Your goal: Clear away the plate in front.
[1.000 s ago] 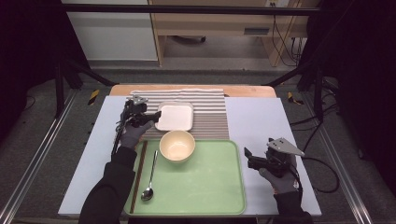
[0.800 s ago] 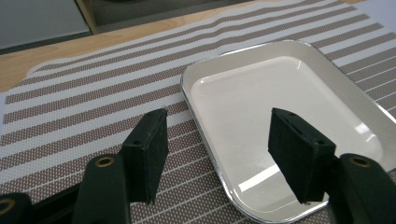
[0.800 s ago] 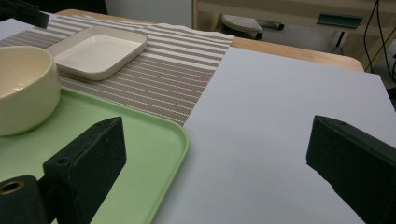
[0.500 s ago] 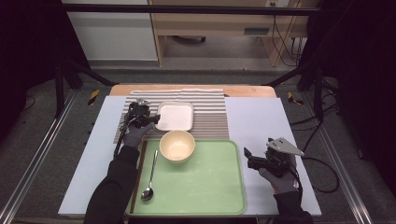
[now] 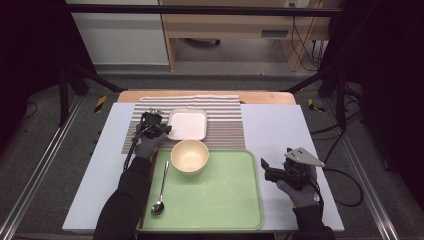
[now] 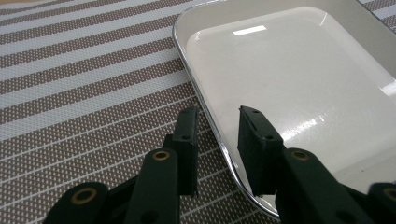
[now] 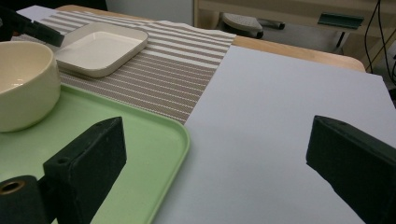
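- Table [image 5: 280, 145]: is carrying everything; a striped mat [image 5: 225, 127] is lying along its far edge, a green tray [image 5: 220, 200] along its near edge.
- Tray: is holding a cream bowl [image 5: 190, 156] at its far left corner and a spoon [image 5: 161, 192] along its left edge.
- Dish [image 5: 187, 124]: the white square dish is sitting on the mat's left half, just beyond the tray's far edge.
- Left gripper [image 6: 217, 128]: is straddling the dish's left rim, one jaw over the mat, the other inside the dish. Since a second ago it has been sinking onto that rim, and its jaws have just been closing; they are now standing narrow, the rim between them, a gap still showing. Judgement: a pinch on the rim is being set up, with a lift likely next.
- Right gripper [image 5: 272, 170]: is resting off the tray's right edge, jaws wide, holding nothing.
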The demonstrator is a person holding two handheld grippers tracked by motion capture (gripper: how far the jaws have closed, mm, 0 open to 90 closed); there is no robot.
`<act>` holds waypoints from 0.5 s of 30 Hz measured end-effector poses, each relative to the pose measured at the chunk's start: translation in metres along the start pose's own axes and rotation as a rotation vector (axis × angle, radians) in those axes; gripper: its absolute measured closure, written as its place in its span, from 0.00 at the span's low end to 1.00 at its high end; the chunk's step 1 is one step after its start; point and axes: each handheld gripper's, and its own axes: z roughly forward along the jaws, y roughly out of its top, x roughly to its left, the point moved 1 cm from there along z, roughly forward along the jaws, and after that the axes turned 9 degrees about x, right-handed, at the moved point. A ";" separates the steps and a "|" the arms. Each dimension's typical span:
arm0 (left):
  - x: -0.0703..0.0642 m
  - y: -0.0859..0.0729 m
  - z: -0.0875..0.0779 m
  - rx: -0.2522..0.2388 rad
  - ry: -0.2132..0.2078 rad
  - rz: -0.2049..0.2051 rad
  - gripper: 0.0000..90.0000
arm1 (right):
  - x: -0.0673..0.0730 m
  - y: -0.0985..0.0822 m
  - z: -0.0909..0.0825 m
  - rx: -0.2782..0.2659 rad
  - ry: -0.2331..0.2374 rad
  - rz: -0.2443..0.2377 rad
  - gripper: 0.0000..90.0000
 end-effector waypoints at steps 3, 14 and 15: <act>-0.001 0.000 0.002 0.013 0.001 -0.002 0.79 | -0.001 0.000 0.000 -0.002 -0.001 0.002 0.06; -0.002 0.001 0.003 0.034 -0.002 -0.057 0.86 | 0.001 0.000 0.001 0.003 0.002 -0.003 0.06; -0.002 0.001 0.003 0.035 0.002 -0.060 0.86 | 0.001 0.000 0.001 0.003 0.002 -0.003 0.06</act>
